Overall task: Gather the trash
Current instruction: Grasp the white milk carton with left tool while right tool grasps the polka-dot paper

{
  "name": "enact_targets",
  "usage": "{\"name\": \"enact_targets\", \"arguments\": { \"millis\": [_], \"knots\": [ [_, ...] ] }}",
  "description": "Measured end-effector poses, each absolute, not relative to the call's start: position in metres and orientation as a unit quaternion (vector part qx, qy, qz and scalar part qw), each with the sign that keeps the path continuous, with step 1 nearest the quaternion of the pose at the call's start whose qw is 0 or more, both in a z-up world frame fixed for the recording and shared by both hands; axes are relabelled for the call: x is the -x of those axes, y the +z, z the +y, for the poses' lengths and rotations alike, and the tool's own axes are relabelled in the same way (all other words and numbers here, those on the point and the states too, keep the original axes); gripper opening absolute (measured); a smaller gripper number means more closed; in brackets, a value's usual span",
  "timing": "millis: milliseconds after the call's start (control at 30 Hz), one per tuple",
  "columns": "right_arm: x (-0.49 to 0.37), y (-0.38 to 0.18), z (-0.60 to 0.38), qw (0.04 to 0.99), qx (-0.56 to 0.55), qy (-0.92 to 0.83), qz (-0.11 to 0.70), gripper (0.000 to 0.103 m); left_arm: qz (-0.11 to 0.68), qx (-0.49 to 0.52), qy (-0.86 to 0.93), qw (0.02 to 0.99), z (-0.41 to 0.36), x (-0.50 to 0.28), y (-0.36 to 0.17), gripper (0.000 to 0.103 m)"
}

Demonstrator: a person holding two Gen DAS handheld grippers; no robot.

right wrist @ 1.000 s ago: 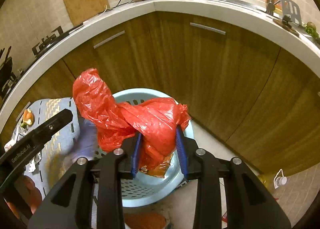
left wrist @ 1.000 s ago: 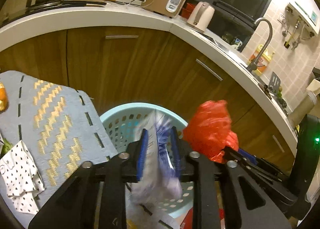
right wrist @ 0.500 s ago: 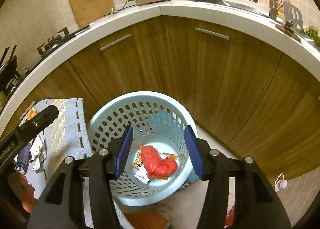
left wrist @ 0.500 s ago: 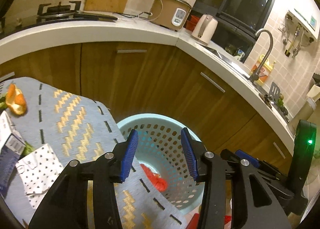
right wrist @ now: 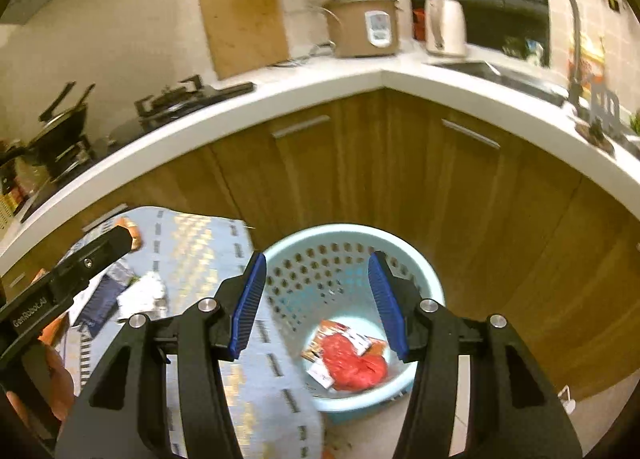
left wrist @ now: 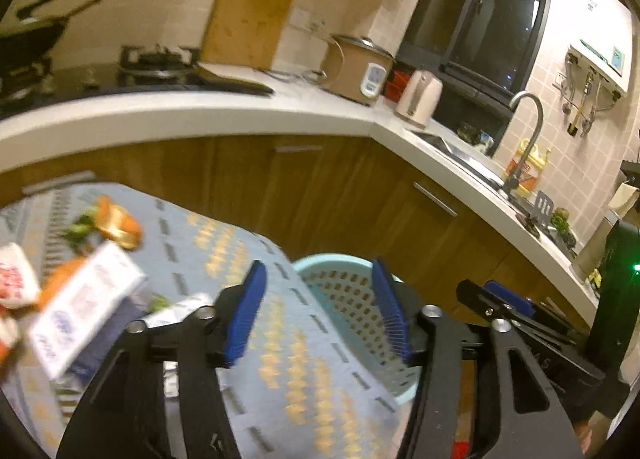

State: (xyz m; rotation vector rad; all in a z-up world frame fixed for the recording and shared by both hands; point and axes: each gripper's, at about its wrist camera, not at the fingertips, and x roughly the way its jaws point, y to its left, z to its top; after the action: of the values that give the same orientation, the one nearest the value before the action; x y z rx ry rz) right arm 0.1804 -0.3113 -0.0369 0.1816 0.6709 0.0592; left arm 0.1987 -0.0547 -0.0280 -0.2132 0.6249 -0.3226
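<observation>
A pale blue perforated basket (right wrist: pixel 348 229) stands on the floor beside a table with a blue patterned cloth (left wrist: pixel 224 243). Inside lie a crumpled red plastic bag (right wrist: pixel 352 363) and printed packets (right wrist: pixel 324 333). My right gripper (right wrist: pixel 317 271) hangs open above the basket with nothing between its pads. My left gripper (left wrist: pixel 318 283) is over the cloth's edge and the basket rim (left wrist: pixel 320 261), its jaws opening and empty. Still on the cloth are a white and blue carton (left wrist: pixel 88 299), orange peel (left wrist: pixel 120 223), a red and white packet (left wrist: pixel 14 275) and crumpled white paper (right wrist: pixel 144 291).
Wooden cabinets (right wrist: pixel 360 163) under a white L-shaped counter (right wrist: pixel 280 95) close the space behind the basket. On the counter are a stove (left wrist: pixel 156 63), a cutting board (right wrist: pixel 244 23), a rice cooker (right wrist: pixel 364 25), a kettle (right wrist: pixel 444 25) and a sink tap (left wrist: pixel 528 131).
The left gripper let go of a blue and white wrapper and the right the red bag, which now lies in the basket. Both grippers opened wider, rose and tilted up; the left swung towards the table.
</observation>
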Motion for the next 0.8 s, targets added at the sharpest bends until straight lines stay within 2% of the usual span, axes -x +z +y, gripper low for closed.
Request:
{"name": "enact_targets", "arguments": {
  "millis": [133, 267, 400, 600, 733, 800],
  "knots": [
    [-0.172, -0.031, -0.277, 0.946, -0.076, 0.06, 0.308, 0.05, 0.288, 0.089, -0.129, 0.945, -0.025, -0.182, -0.019, 0.067],
    [-0.166, -0.033, -0.233, 0.951, -0.055, 0.097, 0.29, 0.05, 0.277, 0.08, -0.094, 0.953, 0.009, -0.168, -0.016, 0.083],
    [-0.167, -0.046, -0.197, 0.948, -0.041, 0.124, 0.291, 0.05, 0.285, 0.06, -0.066, 0.954, 0.043, -0.162, -0.024, 0.09],
    [-0.179, -0.074, -0.159, 0.938, -0.023, 0.147, 0.313, 0.05, 0.325, -0.002, -0.015, 0.946, 0.077, -0.171, -0.054, 0.09],
    [-0.188, -0.093, -0.152, 0.931, -0.015, 0.143, 0.334, 0.05, 0.385, 0.013, -0.032, 0.922, 0.093, -0.187, -0.08, 0.09],
    [-0.191, -0.094, -0.151, 0.93, -0.013, 0.146, 0.338, 0.05, 0.386, 0.012, -0.034, 0.922, 0.096, -0.19, -0.085, 0.089]
  ]
}}
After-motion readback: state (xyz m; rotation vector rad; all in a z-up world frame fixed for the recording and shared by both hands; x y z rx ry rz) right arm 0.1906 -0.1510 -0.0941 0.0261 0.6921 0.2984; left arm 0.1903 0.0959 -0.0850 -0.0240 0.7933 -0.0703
